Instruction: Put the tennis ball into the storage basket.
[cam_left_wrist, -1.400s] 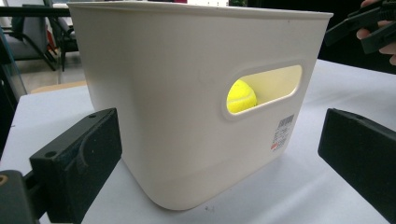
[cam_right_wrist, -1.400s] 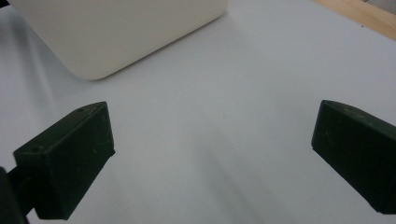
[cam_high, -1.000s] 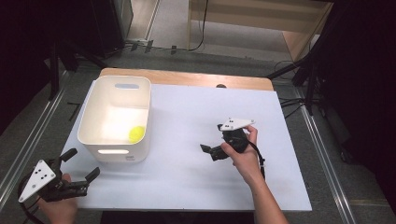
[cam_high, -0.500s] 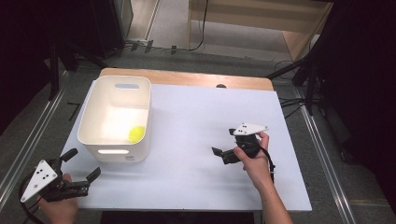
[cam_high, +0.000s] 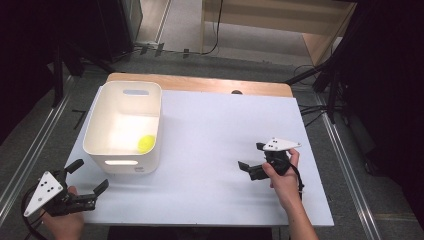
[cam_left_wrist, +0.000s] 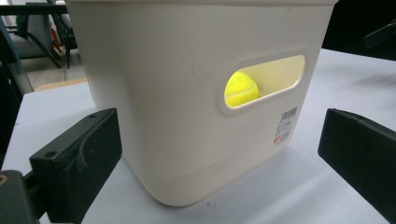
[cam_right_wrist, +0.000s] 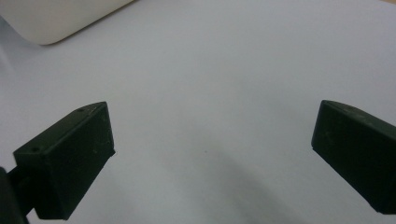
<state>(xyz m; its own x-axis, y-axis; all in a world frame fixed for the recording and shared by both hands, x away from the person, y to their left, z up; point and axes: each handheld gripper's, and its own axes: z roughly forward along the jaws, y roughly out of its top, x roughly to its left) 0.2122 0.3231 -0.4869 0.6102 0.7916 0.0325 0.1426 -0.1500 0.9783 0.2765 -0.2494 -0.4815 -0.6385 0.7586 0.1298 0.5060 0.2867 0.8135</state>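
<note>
Near edge of the desk (cam_high: 215, 200): my left hand-held gripper (cam_high: 87, 182) hangs just off the front-left corner, jaws spread wide, nothing between them. My right hand-held gripper (cam_high: 251, 159) sits over bare white desk on the right side, jaws likewise wide apart and holding nothing; in the right gripper view there is plain surface between them.

Next out: the white plastic bin with rounded corners and cut-out handle slots (cam_high: 107, 152) stands upright on the left half of the desk, just ahead of my left jaws. In the left gripper view its near wall (cam_left_wrist: 177, 93) fills the gap between them, not touched.

Inside the bin: a fuzzy yellow-green tennis ball (cam_high: 146, 143) rests on the floor by the near-right corner. It shows through the handle slot in the left gripper view (cam_left_wrist: 241, 88).

Handling, my judgement: the ball should be light, springy and felted, so the pads ought to grip well, but it will roll if nudged. Best taken from above across its widest part, coming down clear of the bin walls. The bin looks light, stiff and smooth; it may slide if a jaw bumps it. Its rim or slot is the hold.

Beyond: wooden strip at the far edge of the desk (cam_high: 200, 84).
</note>
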